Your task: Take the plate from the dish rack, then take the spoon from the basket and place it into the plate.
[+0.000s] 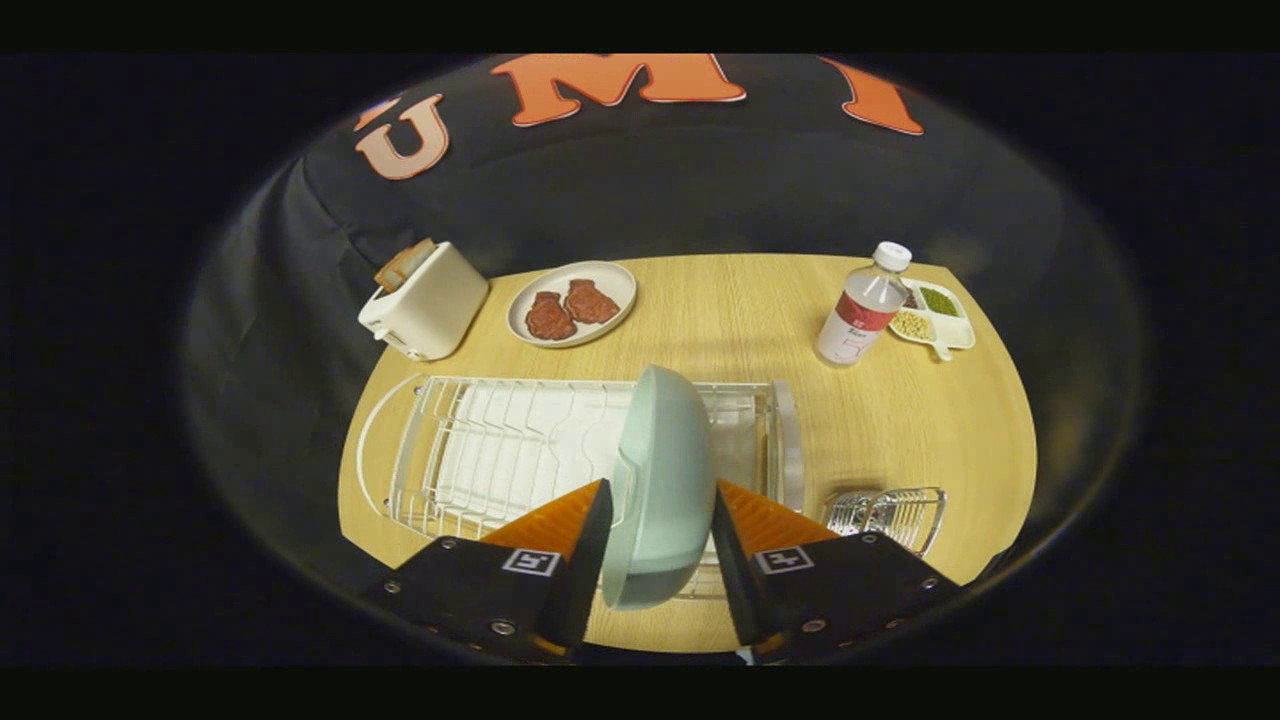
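A pale green plate [665, 440] stands on edge between my fingers, over the right part of the white wire dish rack [470, 455]. My gripper [660, 495] is shut on the plate: the left finger presses its rim side and the right finger its back. The plate's lower edge hangs down between the fingers, in front of the rack's near rail. To the right of the rack, just beyond my right finger, a small wire basket [915, 515] holds shiny metal cutlery [862, 512]; I cannot make out a single spoon in it.
On the wooden table [760, 320], a white toaster [425, 300] with bread stands beyond the rack's left end. A plate with two pieces of meat [570, 305] lies beside it. A water bottle [862, 305] and a divided snack dish [935, 315] sit far right.
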Tool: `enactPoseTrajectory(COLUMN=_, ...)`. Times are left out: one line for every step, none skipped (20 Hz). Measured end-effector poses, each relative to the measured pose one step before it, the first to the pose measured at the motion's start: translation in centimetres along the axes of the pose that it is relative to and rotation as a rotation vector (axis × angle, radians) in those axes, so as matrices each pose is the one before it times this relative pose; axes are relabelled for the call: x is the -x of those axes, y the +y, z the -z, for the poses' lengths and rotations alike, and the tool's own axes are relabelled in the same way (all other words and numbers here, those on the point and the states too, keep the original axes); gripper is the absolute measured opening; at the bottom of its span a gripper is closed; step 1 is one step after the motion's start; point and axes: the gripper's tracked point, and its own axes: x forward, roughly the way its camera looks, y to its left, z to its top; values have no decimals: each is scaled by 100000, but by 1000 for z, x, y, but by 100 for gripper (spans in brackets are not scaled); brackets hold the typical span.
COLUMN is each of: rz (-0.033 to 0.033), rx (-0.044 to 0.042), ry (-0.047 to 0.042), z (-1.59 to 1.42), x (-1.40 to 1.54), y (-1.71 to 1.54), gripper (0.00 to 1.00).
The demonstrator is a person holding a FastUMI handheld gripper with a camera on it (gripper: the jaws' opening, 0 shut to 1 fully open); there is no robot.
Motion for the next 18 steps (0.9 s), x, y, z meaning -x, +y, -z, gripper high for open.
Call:
enactPoseTrajectory(rz=2406, rx=-305, ry=1850, z=302, x=-150, y=-301, gripper=47)
enactPoseTrajectory(rz=2601, rx=-1372, ry=2197, z=161, x=-19, y=-216, gripper=42)
enactPoseTrajectory(rz=1713, rx=-1241, ry=1394, z=85, x=-59, y=-71, gripper=37)
enactPoseTrajectory(rz=2739, rx=-1729, ry=1659, z=165, x=121, y=-321, gripper=36)
enactPoseTrajectory(rz=2829, rx=-1605, ry=284, z=-88, x=134, y=-455, gripper=33)
enactPoseTrajectory(rz=1732, rx=-819, ry=-295, z=-233, x=-5, y=-161, gripper=31)
enactPoseTrajectory(rz=1133, rx=905, ry=-677, z=-57, x=289, y=-192, gripper=28)
enactPoseTrajectory(rz=1977, rx=1165, ry=-1660, z=-265, x=310, y=-204, gripper=28)
enactPoseTrajectory(rz=1987, rx=325, ry=-1375, z=-84, x=257, y=-193, gripper=27)
enactPoseTrajectory(rz=1367, rx=375, ry=-1309, z=-123, x=267, y=104, gripper=27)
enactPoseTrajectory(rz=1946, rx=-190, ry=-1084, z=89, x=503, y=-215, gripper=26)
enactPoseTrajectory(rz=1750, rx=-412, ry=-1189, z=-47, x=351, y=-55, gripper=26)
enactPoseTrajectory(rz=1203, rx=-259, ry=-1024, z=104, x=262, y=-197, gripper=26)
enactPoseTrajectory(rz=1239, rx=-161, ry=279, z=264, x=264, y=17, gripper=26)
enactPoseTrajectory(rz=1683, rx=-605, ry=-214, z=250, x=298, y=-135, gripper=26)
enactPoseTrajectory(rz=2092, rx=-652, ry=-523, z=-98, x=283, y=-163, gripper=26)
enactPoseTrajectory(rz=2718, rx=279, ry=-1520, z=-321, x=283, y=-594, gripper=26)
enactPoseTrajectory(rz=1081, rx=-927, ry=-741, z=-224, x=482, y=-185, gripper=26)
